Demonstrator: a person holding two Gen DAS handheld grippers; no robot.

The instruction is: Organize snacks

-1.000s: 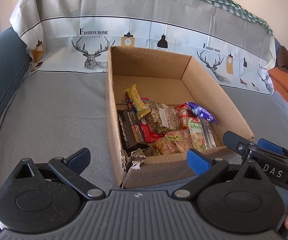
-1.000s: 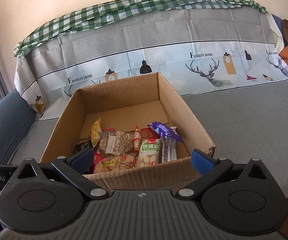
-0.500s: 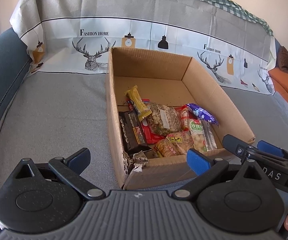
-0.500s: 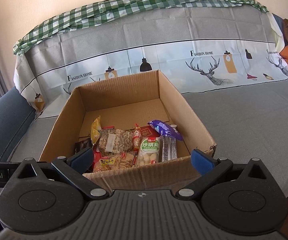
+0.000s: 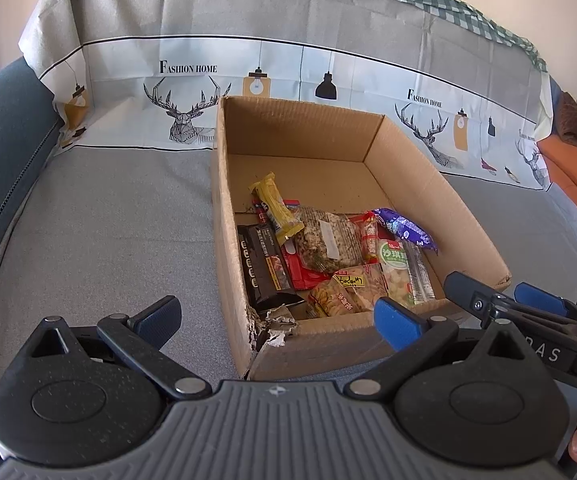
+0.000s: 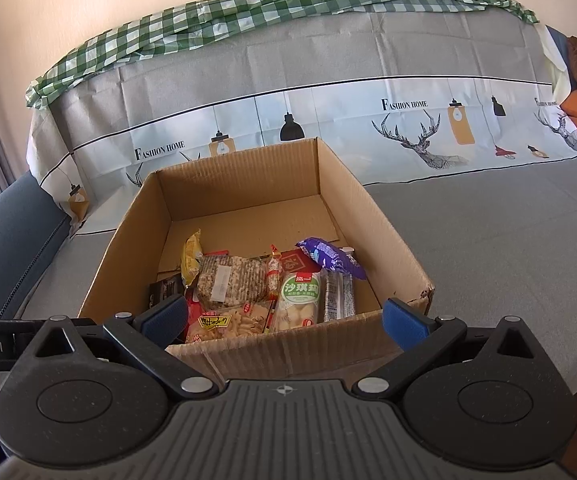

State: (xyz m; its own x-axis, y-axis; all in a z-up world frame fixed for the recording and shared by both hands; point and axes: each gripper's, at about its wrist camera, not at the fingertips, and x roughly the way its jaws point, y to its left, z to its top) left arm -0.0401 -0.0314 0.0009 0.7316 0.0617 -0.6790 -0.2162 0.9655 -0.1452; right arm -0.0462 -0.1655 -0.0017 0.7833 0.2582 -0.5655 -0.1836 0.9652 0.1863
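A cardboard box (image 5: 328, 148) sits open-topped on the grey cloth-covered surface (image 5: 108, 240), its long axis running from 6 o'clock up toward 12 o'clock in the left wrist view, and its near left corner is torn and frayed. All the snacks lie heaped in the near half of the box, the far half showing bare cardboard floor. A yellow packet (image 5: 275, 204) lies with its long axis from about 11 o'clock to 5 o'clock, resting partly on a clear bag of speckled crackers (image 5: 326, 240). At 9 o'clock from the crackers, against the left wall, a black packet (image 5: 263, 270) lies lengthwise along that wall. A green-labelled pack (image 6: 299, 300) points near to far (its label faces up), just beside a clear striped pack (image 6: 338, 294) on its 3 o'clock side. A purple wrapper (image 6: 330, 258) lies slanted across the far ends of these two, and an orange-labelled bag of twisted crisps (image 6: 230, 322) rests against the near wall. The left gripper (image 5: 276, 322) hovers before the near wall with its jaws spread wide, holding nothing. The right gripper (image 6: 282, 316) is likewise wide open and empty, its left finger over the near left part of the box and its right finger just outside the near right corner.
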